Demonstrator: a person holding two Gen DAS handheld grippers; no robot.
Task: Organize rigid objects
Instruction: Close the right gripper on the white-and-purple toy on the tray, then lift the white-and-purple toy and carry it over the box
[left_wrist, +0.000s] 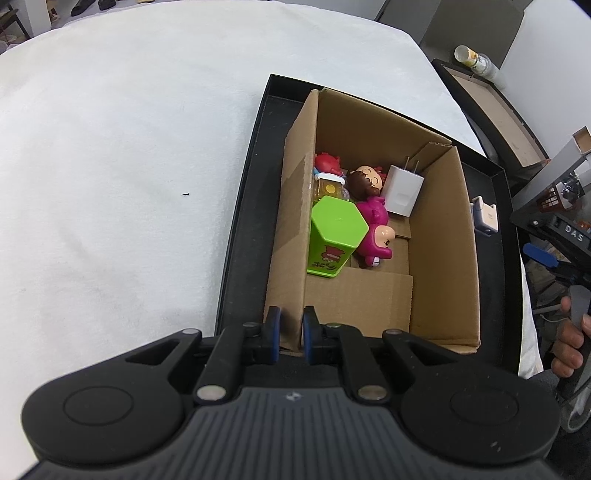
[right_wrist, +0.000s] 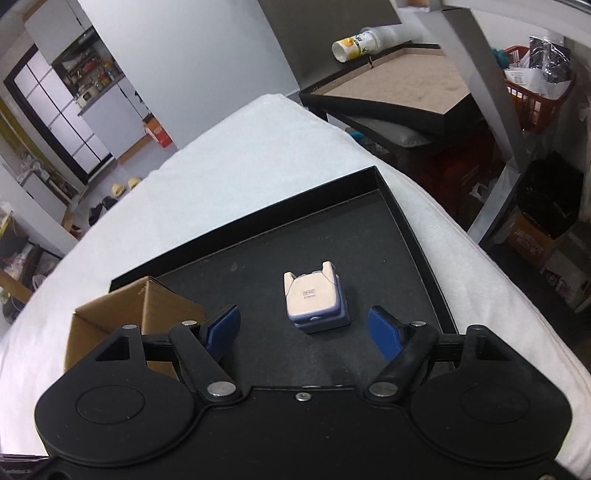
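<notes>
A cardboard box (left_wrist: 439, 229) stands in a black tray (left_wrist: 243, 236) on a white-covered table. It holds a green hexagonal container (left_wrist: 334, 236), a pink figure (left_wrist: 376, 236), a brown-haired figure (left_wrist: 365, 181), a red figure (left_wrist: 327, 162), a clear yellow item (left_wrist: 328, 188) and a white charger (left_wrist: 402, 192). My left gripper (left_wrist: 291, 328) is shut on the box's near wall. A small white and blue cube toy (right_wrist: 316, 301) sits on the tray floor (right_wrist: 258, 266) beside the box (right_wrist: 140, 306). My right gripper (right_wrist: 303, 328) is open just short of it.
The white cloth (left_wrist: 110, 147) covers the table left of the tray. A second black tray with a brown floor (right_wrist: 391, 88) and a lying cup (right_wrist: 354, 44) sit beyond the table. Chairs, a red basket (right_wrist: 535, 96) and clutter stand to the right.
</notes>
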